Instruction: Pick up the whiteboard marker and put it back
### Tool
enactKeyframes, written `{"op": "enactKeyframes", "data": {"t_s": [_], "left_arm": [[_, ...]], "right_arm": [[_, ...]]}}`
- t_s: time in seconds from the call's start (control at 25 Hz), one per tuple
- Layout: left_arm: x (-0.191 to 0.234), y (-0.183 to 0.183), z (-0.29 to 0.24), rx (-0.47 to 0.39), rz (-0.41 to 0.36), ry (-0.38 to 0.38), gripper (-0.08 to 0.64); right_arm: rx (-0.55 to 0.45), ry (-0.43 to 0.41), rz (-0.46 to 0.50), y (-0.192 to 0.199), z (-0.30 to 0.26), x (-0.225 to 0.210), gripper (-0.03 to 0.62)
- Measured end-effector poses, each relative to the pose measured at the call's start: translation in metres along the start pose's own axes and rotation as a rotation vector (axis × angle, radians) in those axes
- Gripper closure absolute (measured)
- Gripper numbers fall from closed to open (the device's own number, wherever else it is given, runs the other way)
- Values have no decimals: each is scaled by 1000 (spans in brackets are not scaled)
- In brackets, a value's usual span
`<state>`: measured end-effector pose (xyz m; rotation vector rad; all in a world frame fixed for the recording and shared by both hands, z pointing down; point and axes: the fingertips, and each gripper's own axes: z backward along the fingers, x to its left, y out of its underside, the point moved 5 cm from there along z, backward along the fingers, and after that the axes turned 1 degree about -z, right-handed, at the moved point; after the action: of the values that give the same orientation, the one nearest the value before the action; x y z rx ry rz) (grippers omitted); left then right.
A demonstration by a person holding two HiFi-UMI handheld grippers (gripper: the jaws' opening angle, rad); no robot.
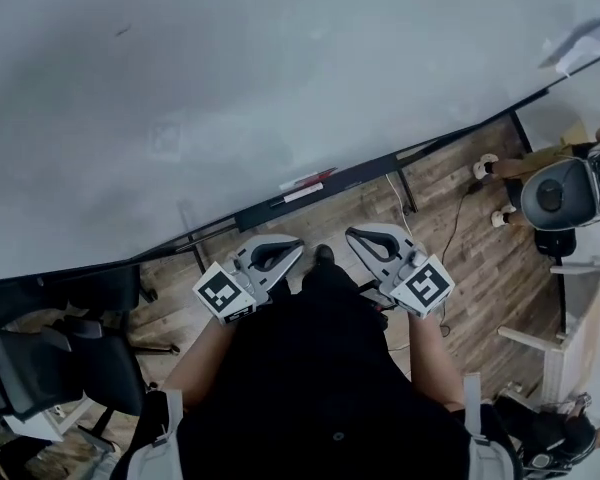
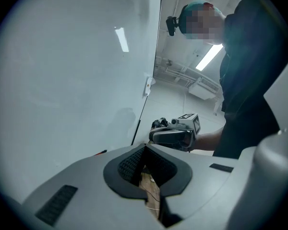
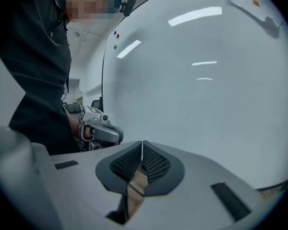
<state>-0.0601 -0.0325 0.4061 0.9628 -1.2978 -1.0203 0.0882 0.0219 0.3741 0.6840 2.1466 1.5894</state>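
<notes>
I have the whiteboard (image 1: pixel 280 68) filling the upper part of the head view, with its dark ledge (image 1: pixel 365 171) running along the lower edge. The whiteboard marker (image 1: pixel 303 192) lies flat on that ledge, a pale barrel with a red one (image 1: pixel 317 177) just beside it, closer to the board face. Both grippers are held back from the whiteboard, close against my operator's dark shirt and well apart from the ledge. The left gripper (image 1: pixel 288 249) has its jaws pressed together with nothing between them (its own view shows only wooden floor (image 1: pixel 460 218) through the slit). The right gripper (image 1: pixel 358 236) is the same: pads meeting at the tips, nothing clamped. Neither touches the marker. Off the whiteboard's left end stands a black office chair (image 1: pixel 40 368).
</notes>
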Motion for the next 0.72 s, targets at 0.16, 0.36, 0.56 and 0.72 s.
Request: {"op": "enactKeyframes", "data": {"t_s": [0.16, 0.36, 0.56, 0.72], "left_arm": [[6, -1, -5, 1, -5, -99, 548], [6, -3, -25, -24, 5, -219, 548], [10, -5, -36, -37, -12, -307, 548], [19, -1, -40, -31, -24, -334, 548]], "right_arm": [[5, -77, 34, 0, -9, -22, 572], [25, -196, 138, 4, -17, -47, 572], [103, -258, 223, 9, -21, -63, 572], [173, -267, 279, 16, -28, -73, 572]]}}
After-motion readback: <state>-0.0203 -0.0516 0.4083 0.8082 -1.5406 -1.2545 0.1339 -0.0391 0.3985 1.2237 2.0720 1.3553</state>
